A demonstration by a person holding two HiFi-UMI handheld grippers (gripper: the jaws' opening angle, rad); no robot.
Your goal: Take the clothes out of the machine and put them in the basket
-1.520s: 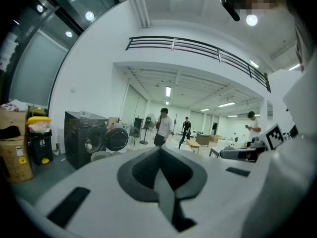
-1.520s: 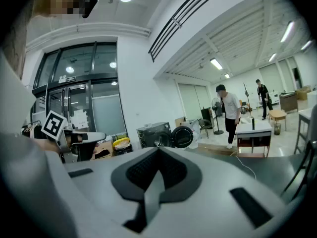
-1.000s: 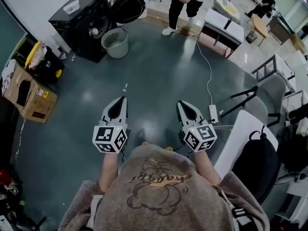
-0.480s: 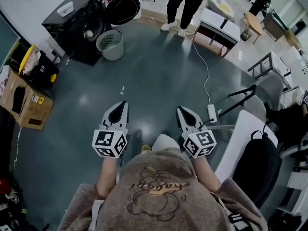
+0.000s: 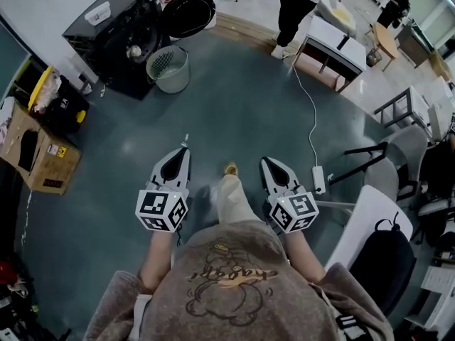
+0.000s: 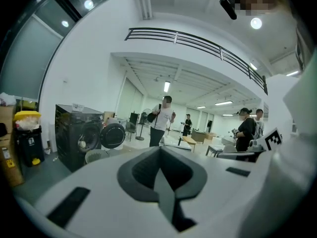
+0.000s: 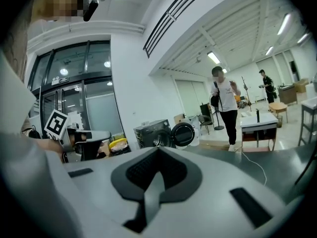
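Sitting in the machine (image 5: 106,30), a pale bundle (image 5: 135,50); basket (image 5: 175,77) just beside.

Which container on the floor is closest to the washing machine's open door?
The pale round basket beside the open door of the black machine. The cardboard box and the yellow-topped black bin stand on the machine's other side.

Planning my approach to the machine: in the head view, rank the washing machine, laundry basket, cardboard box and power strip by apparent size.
1. washing machine
2. cardboard box, though it sits nearer the camera, which flatters it
3. laundry basket
4. power strip, clearly the smallest
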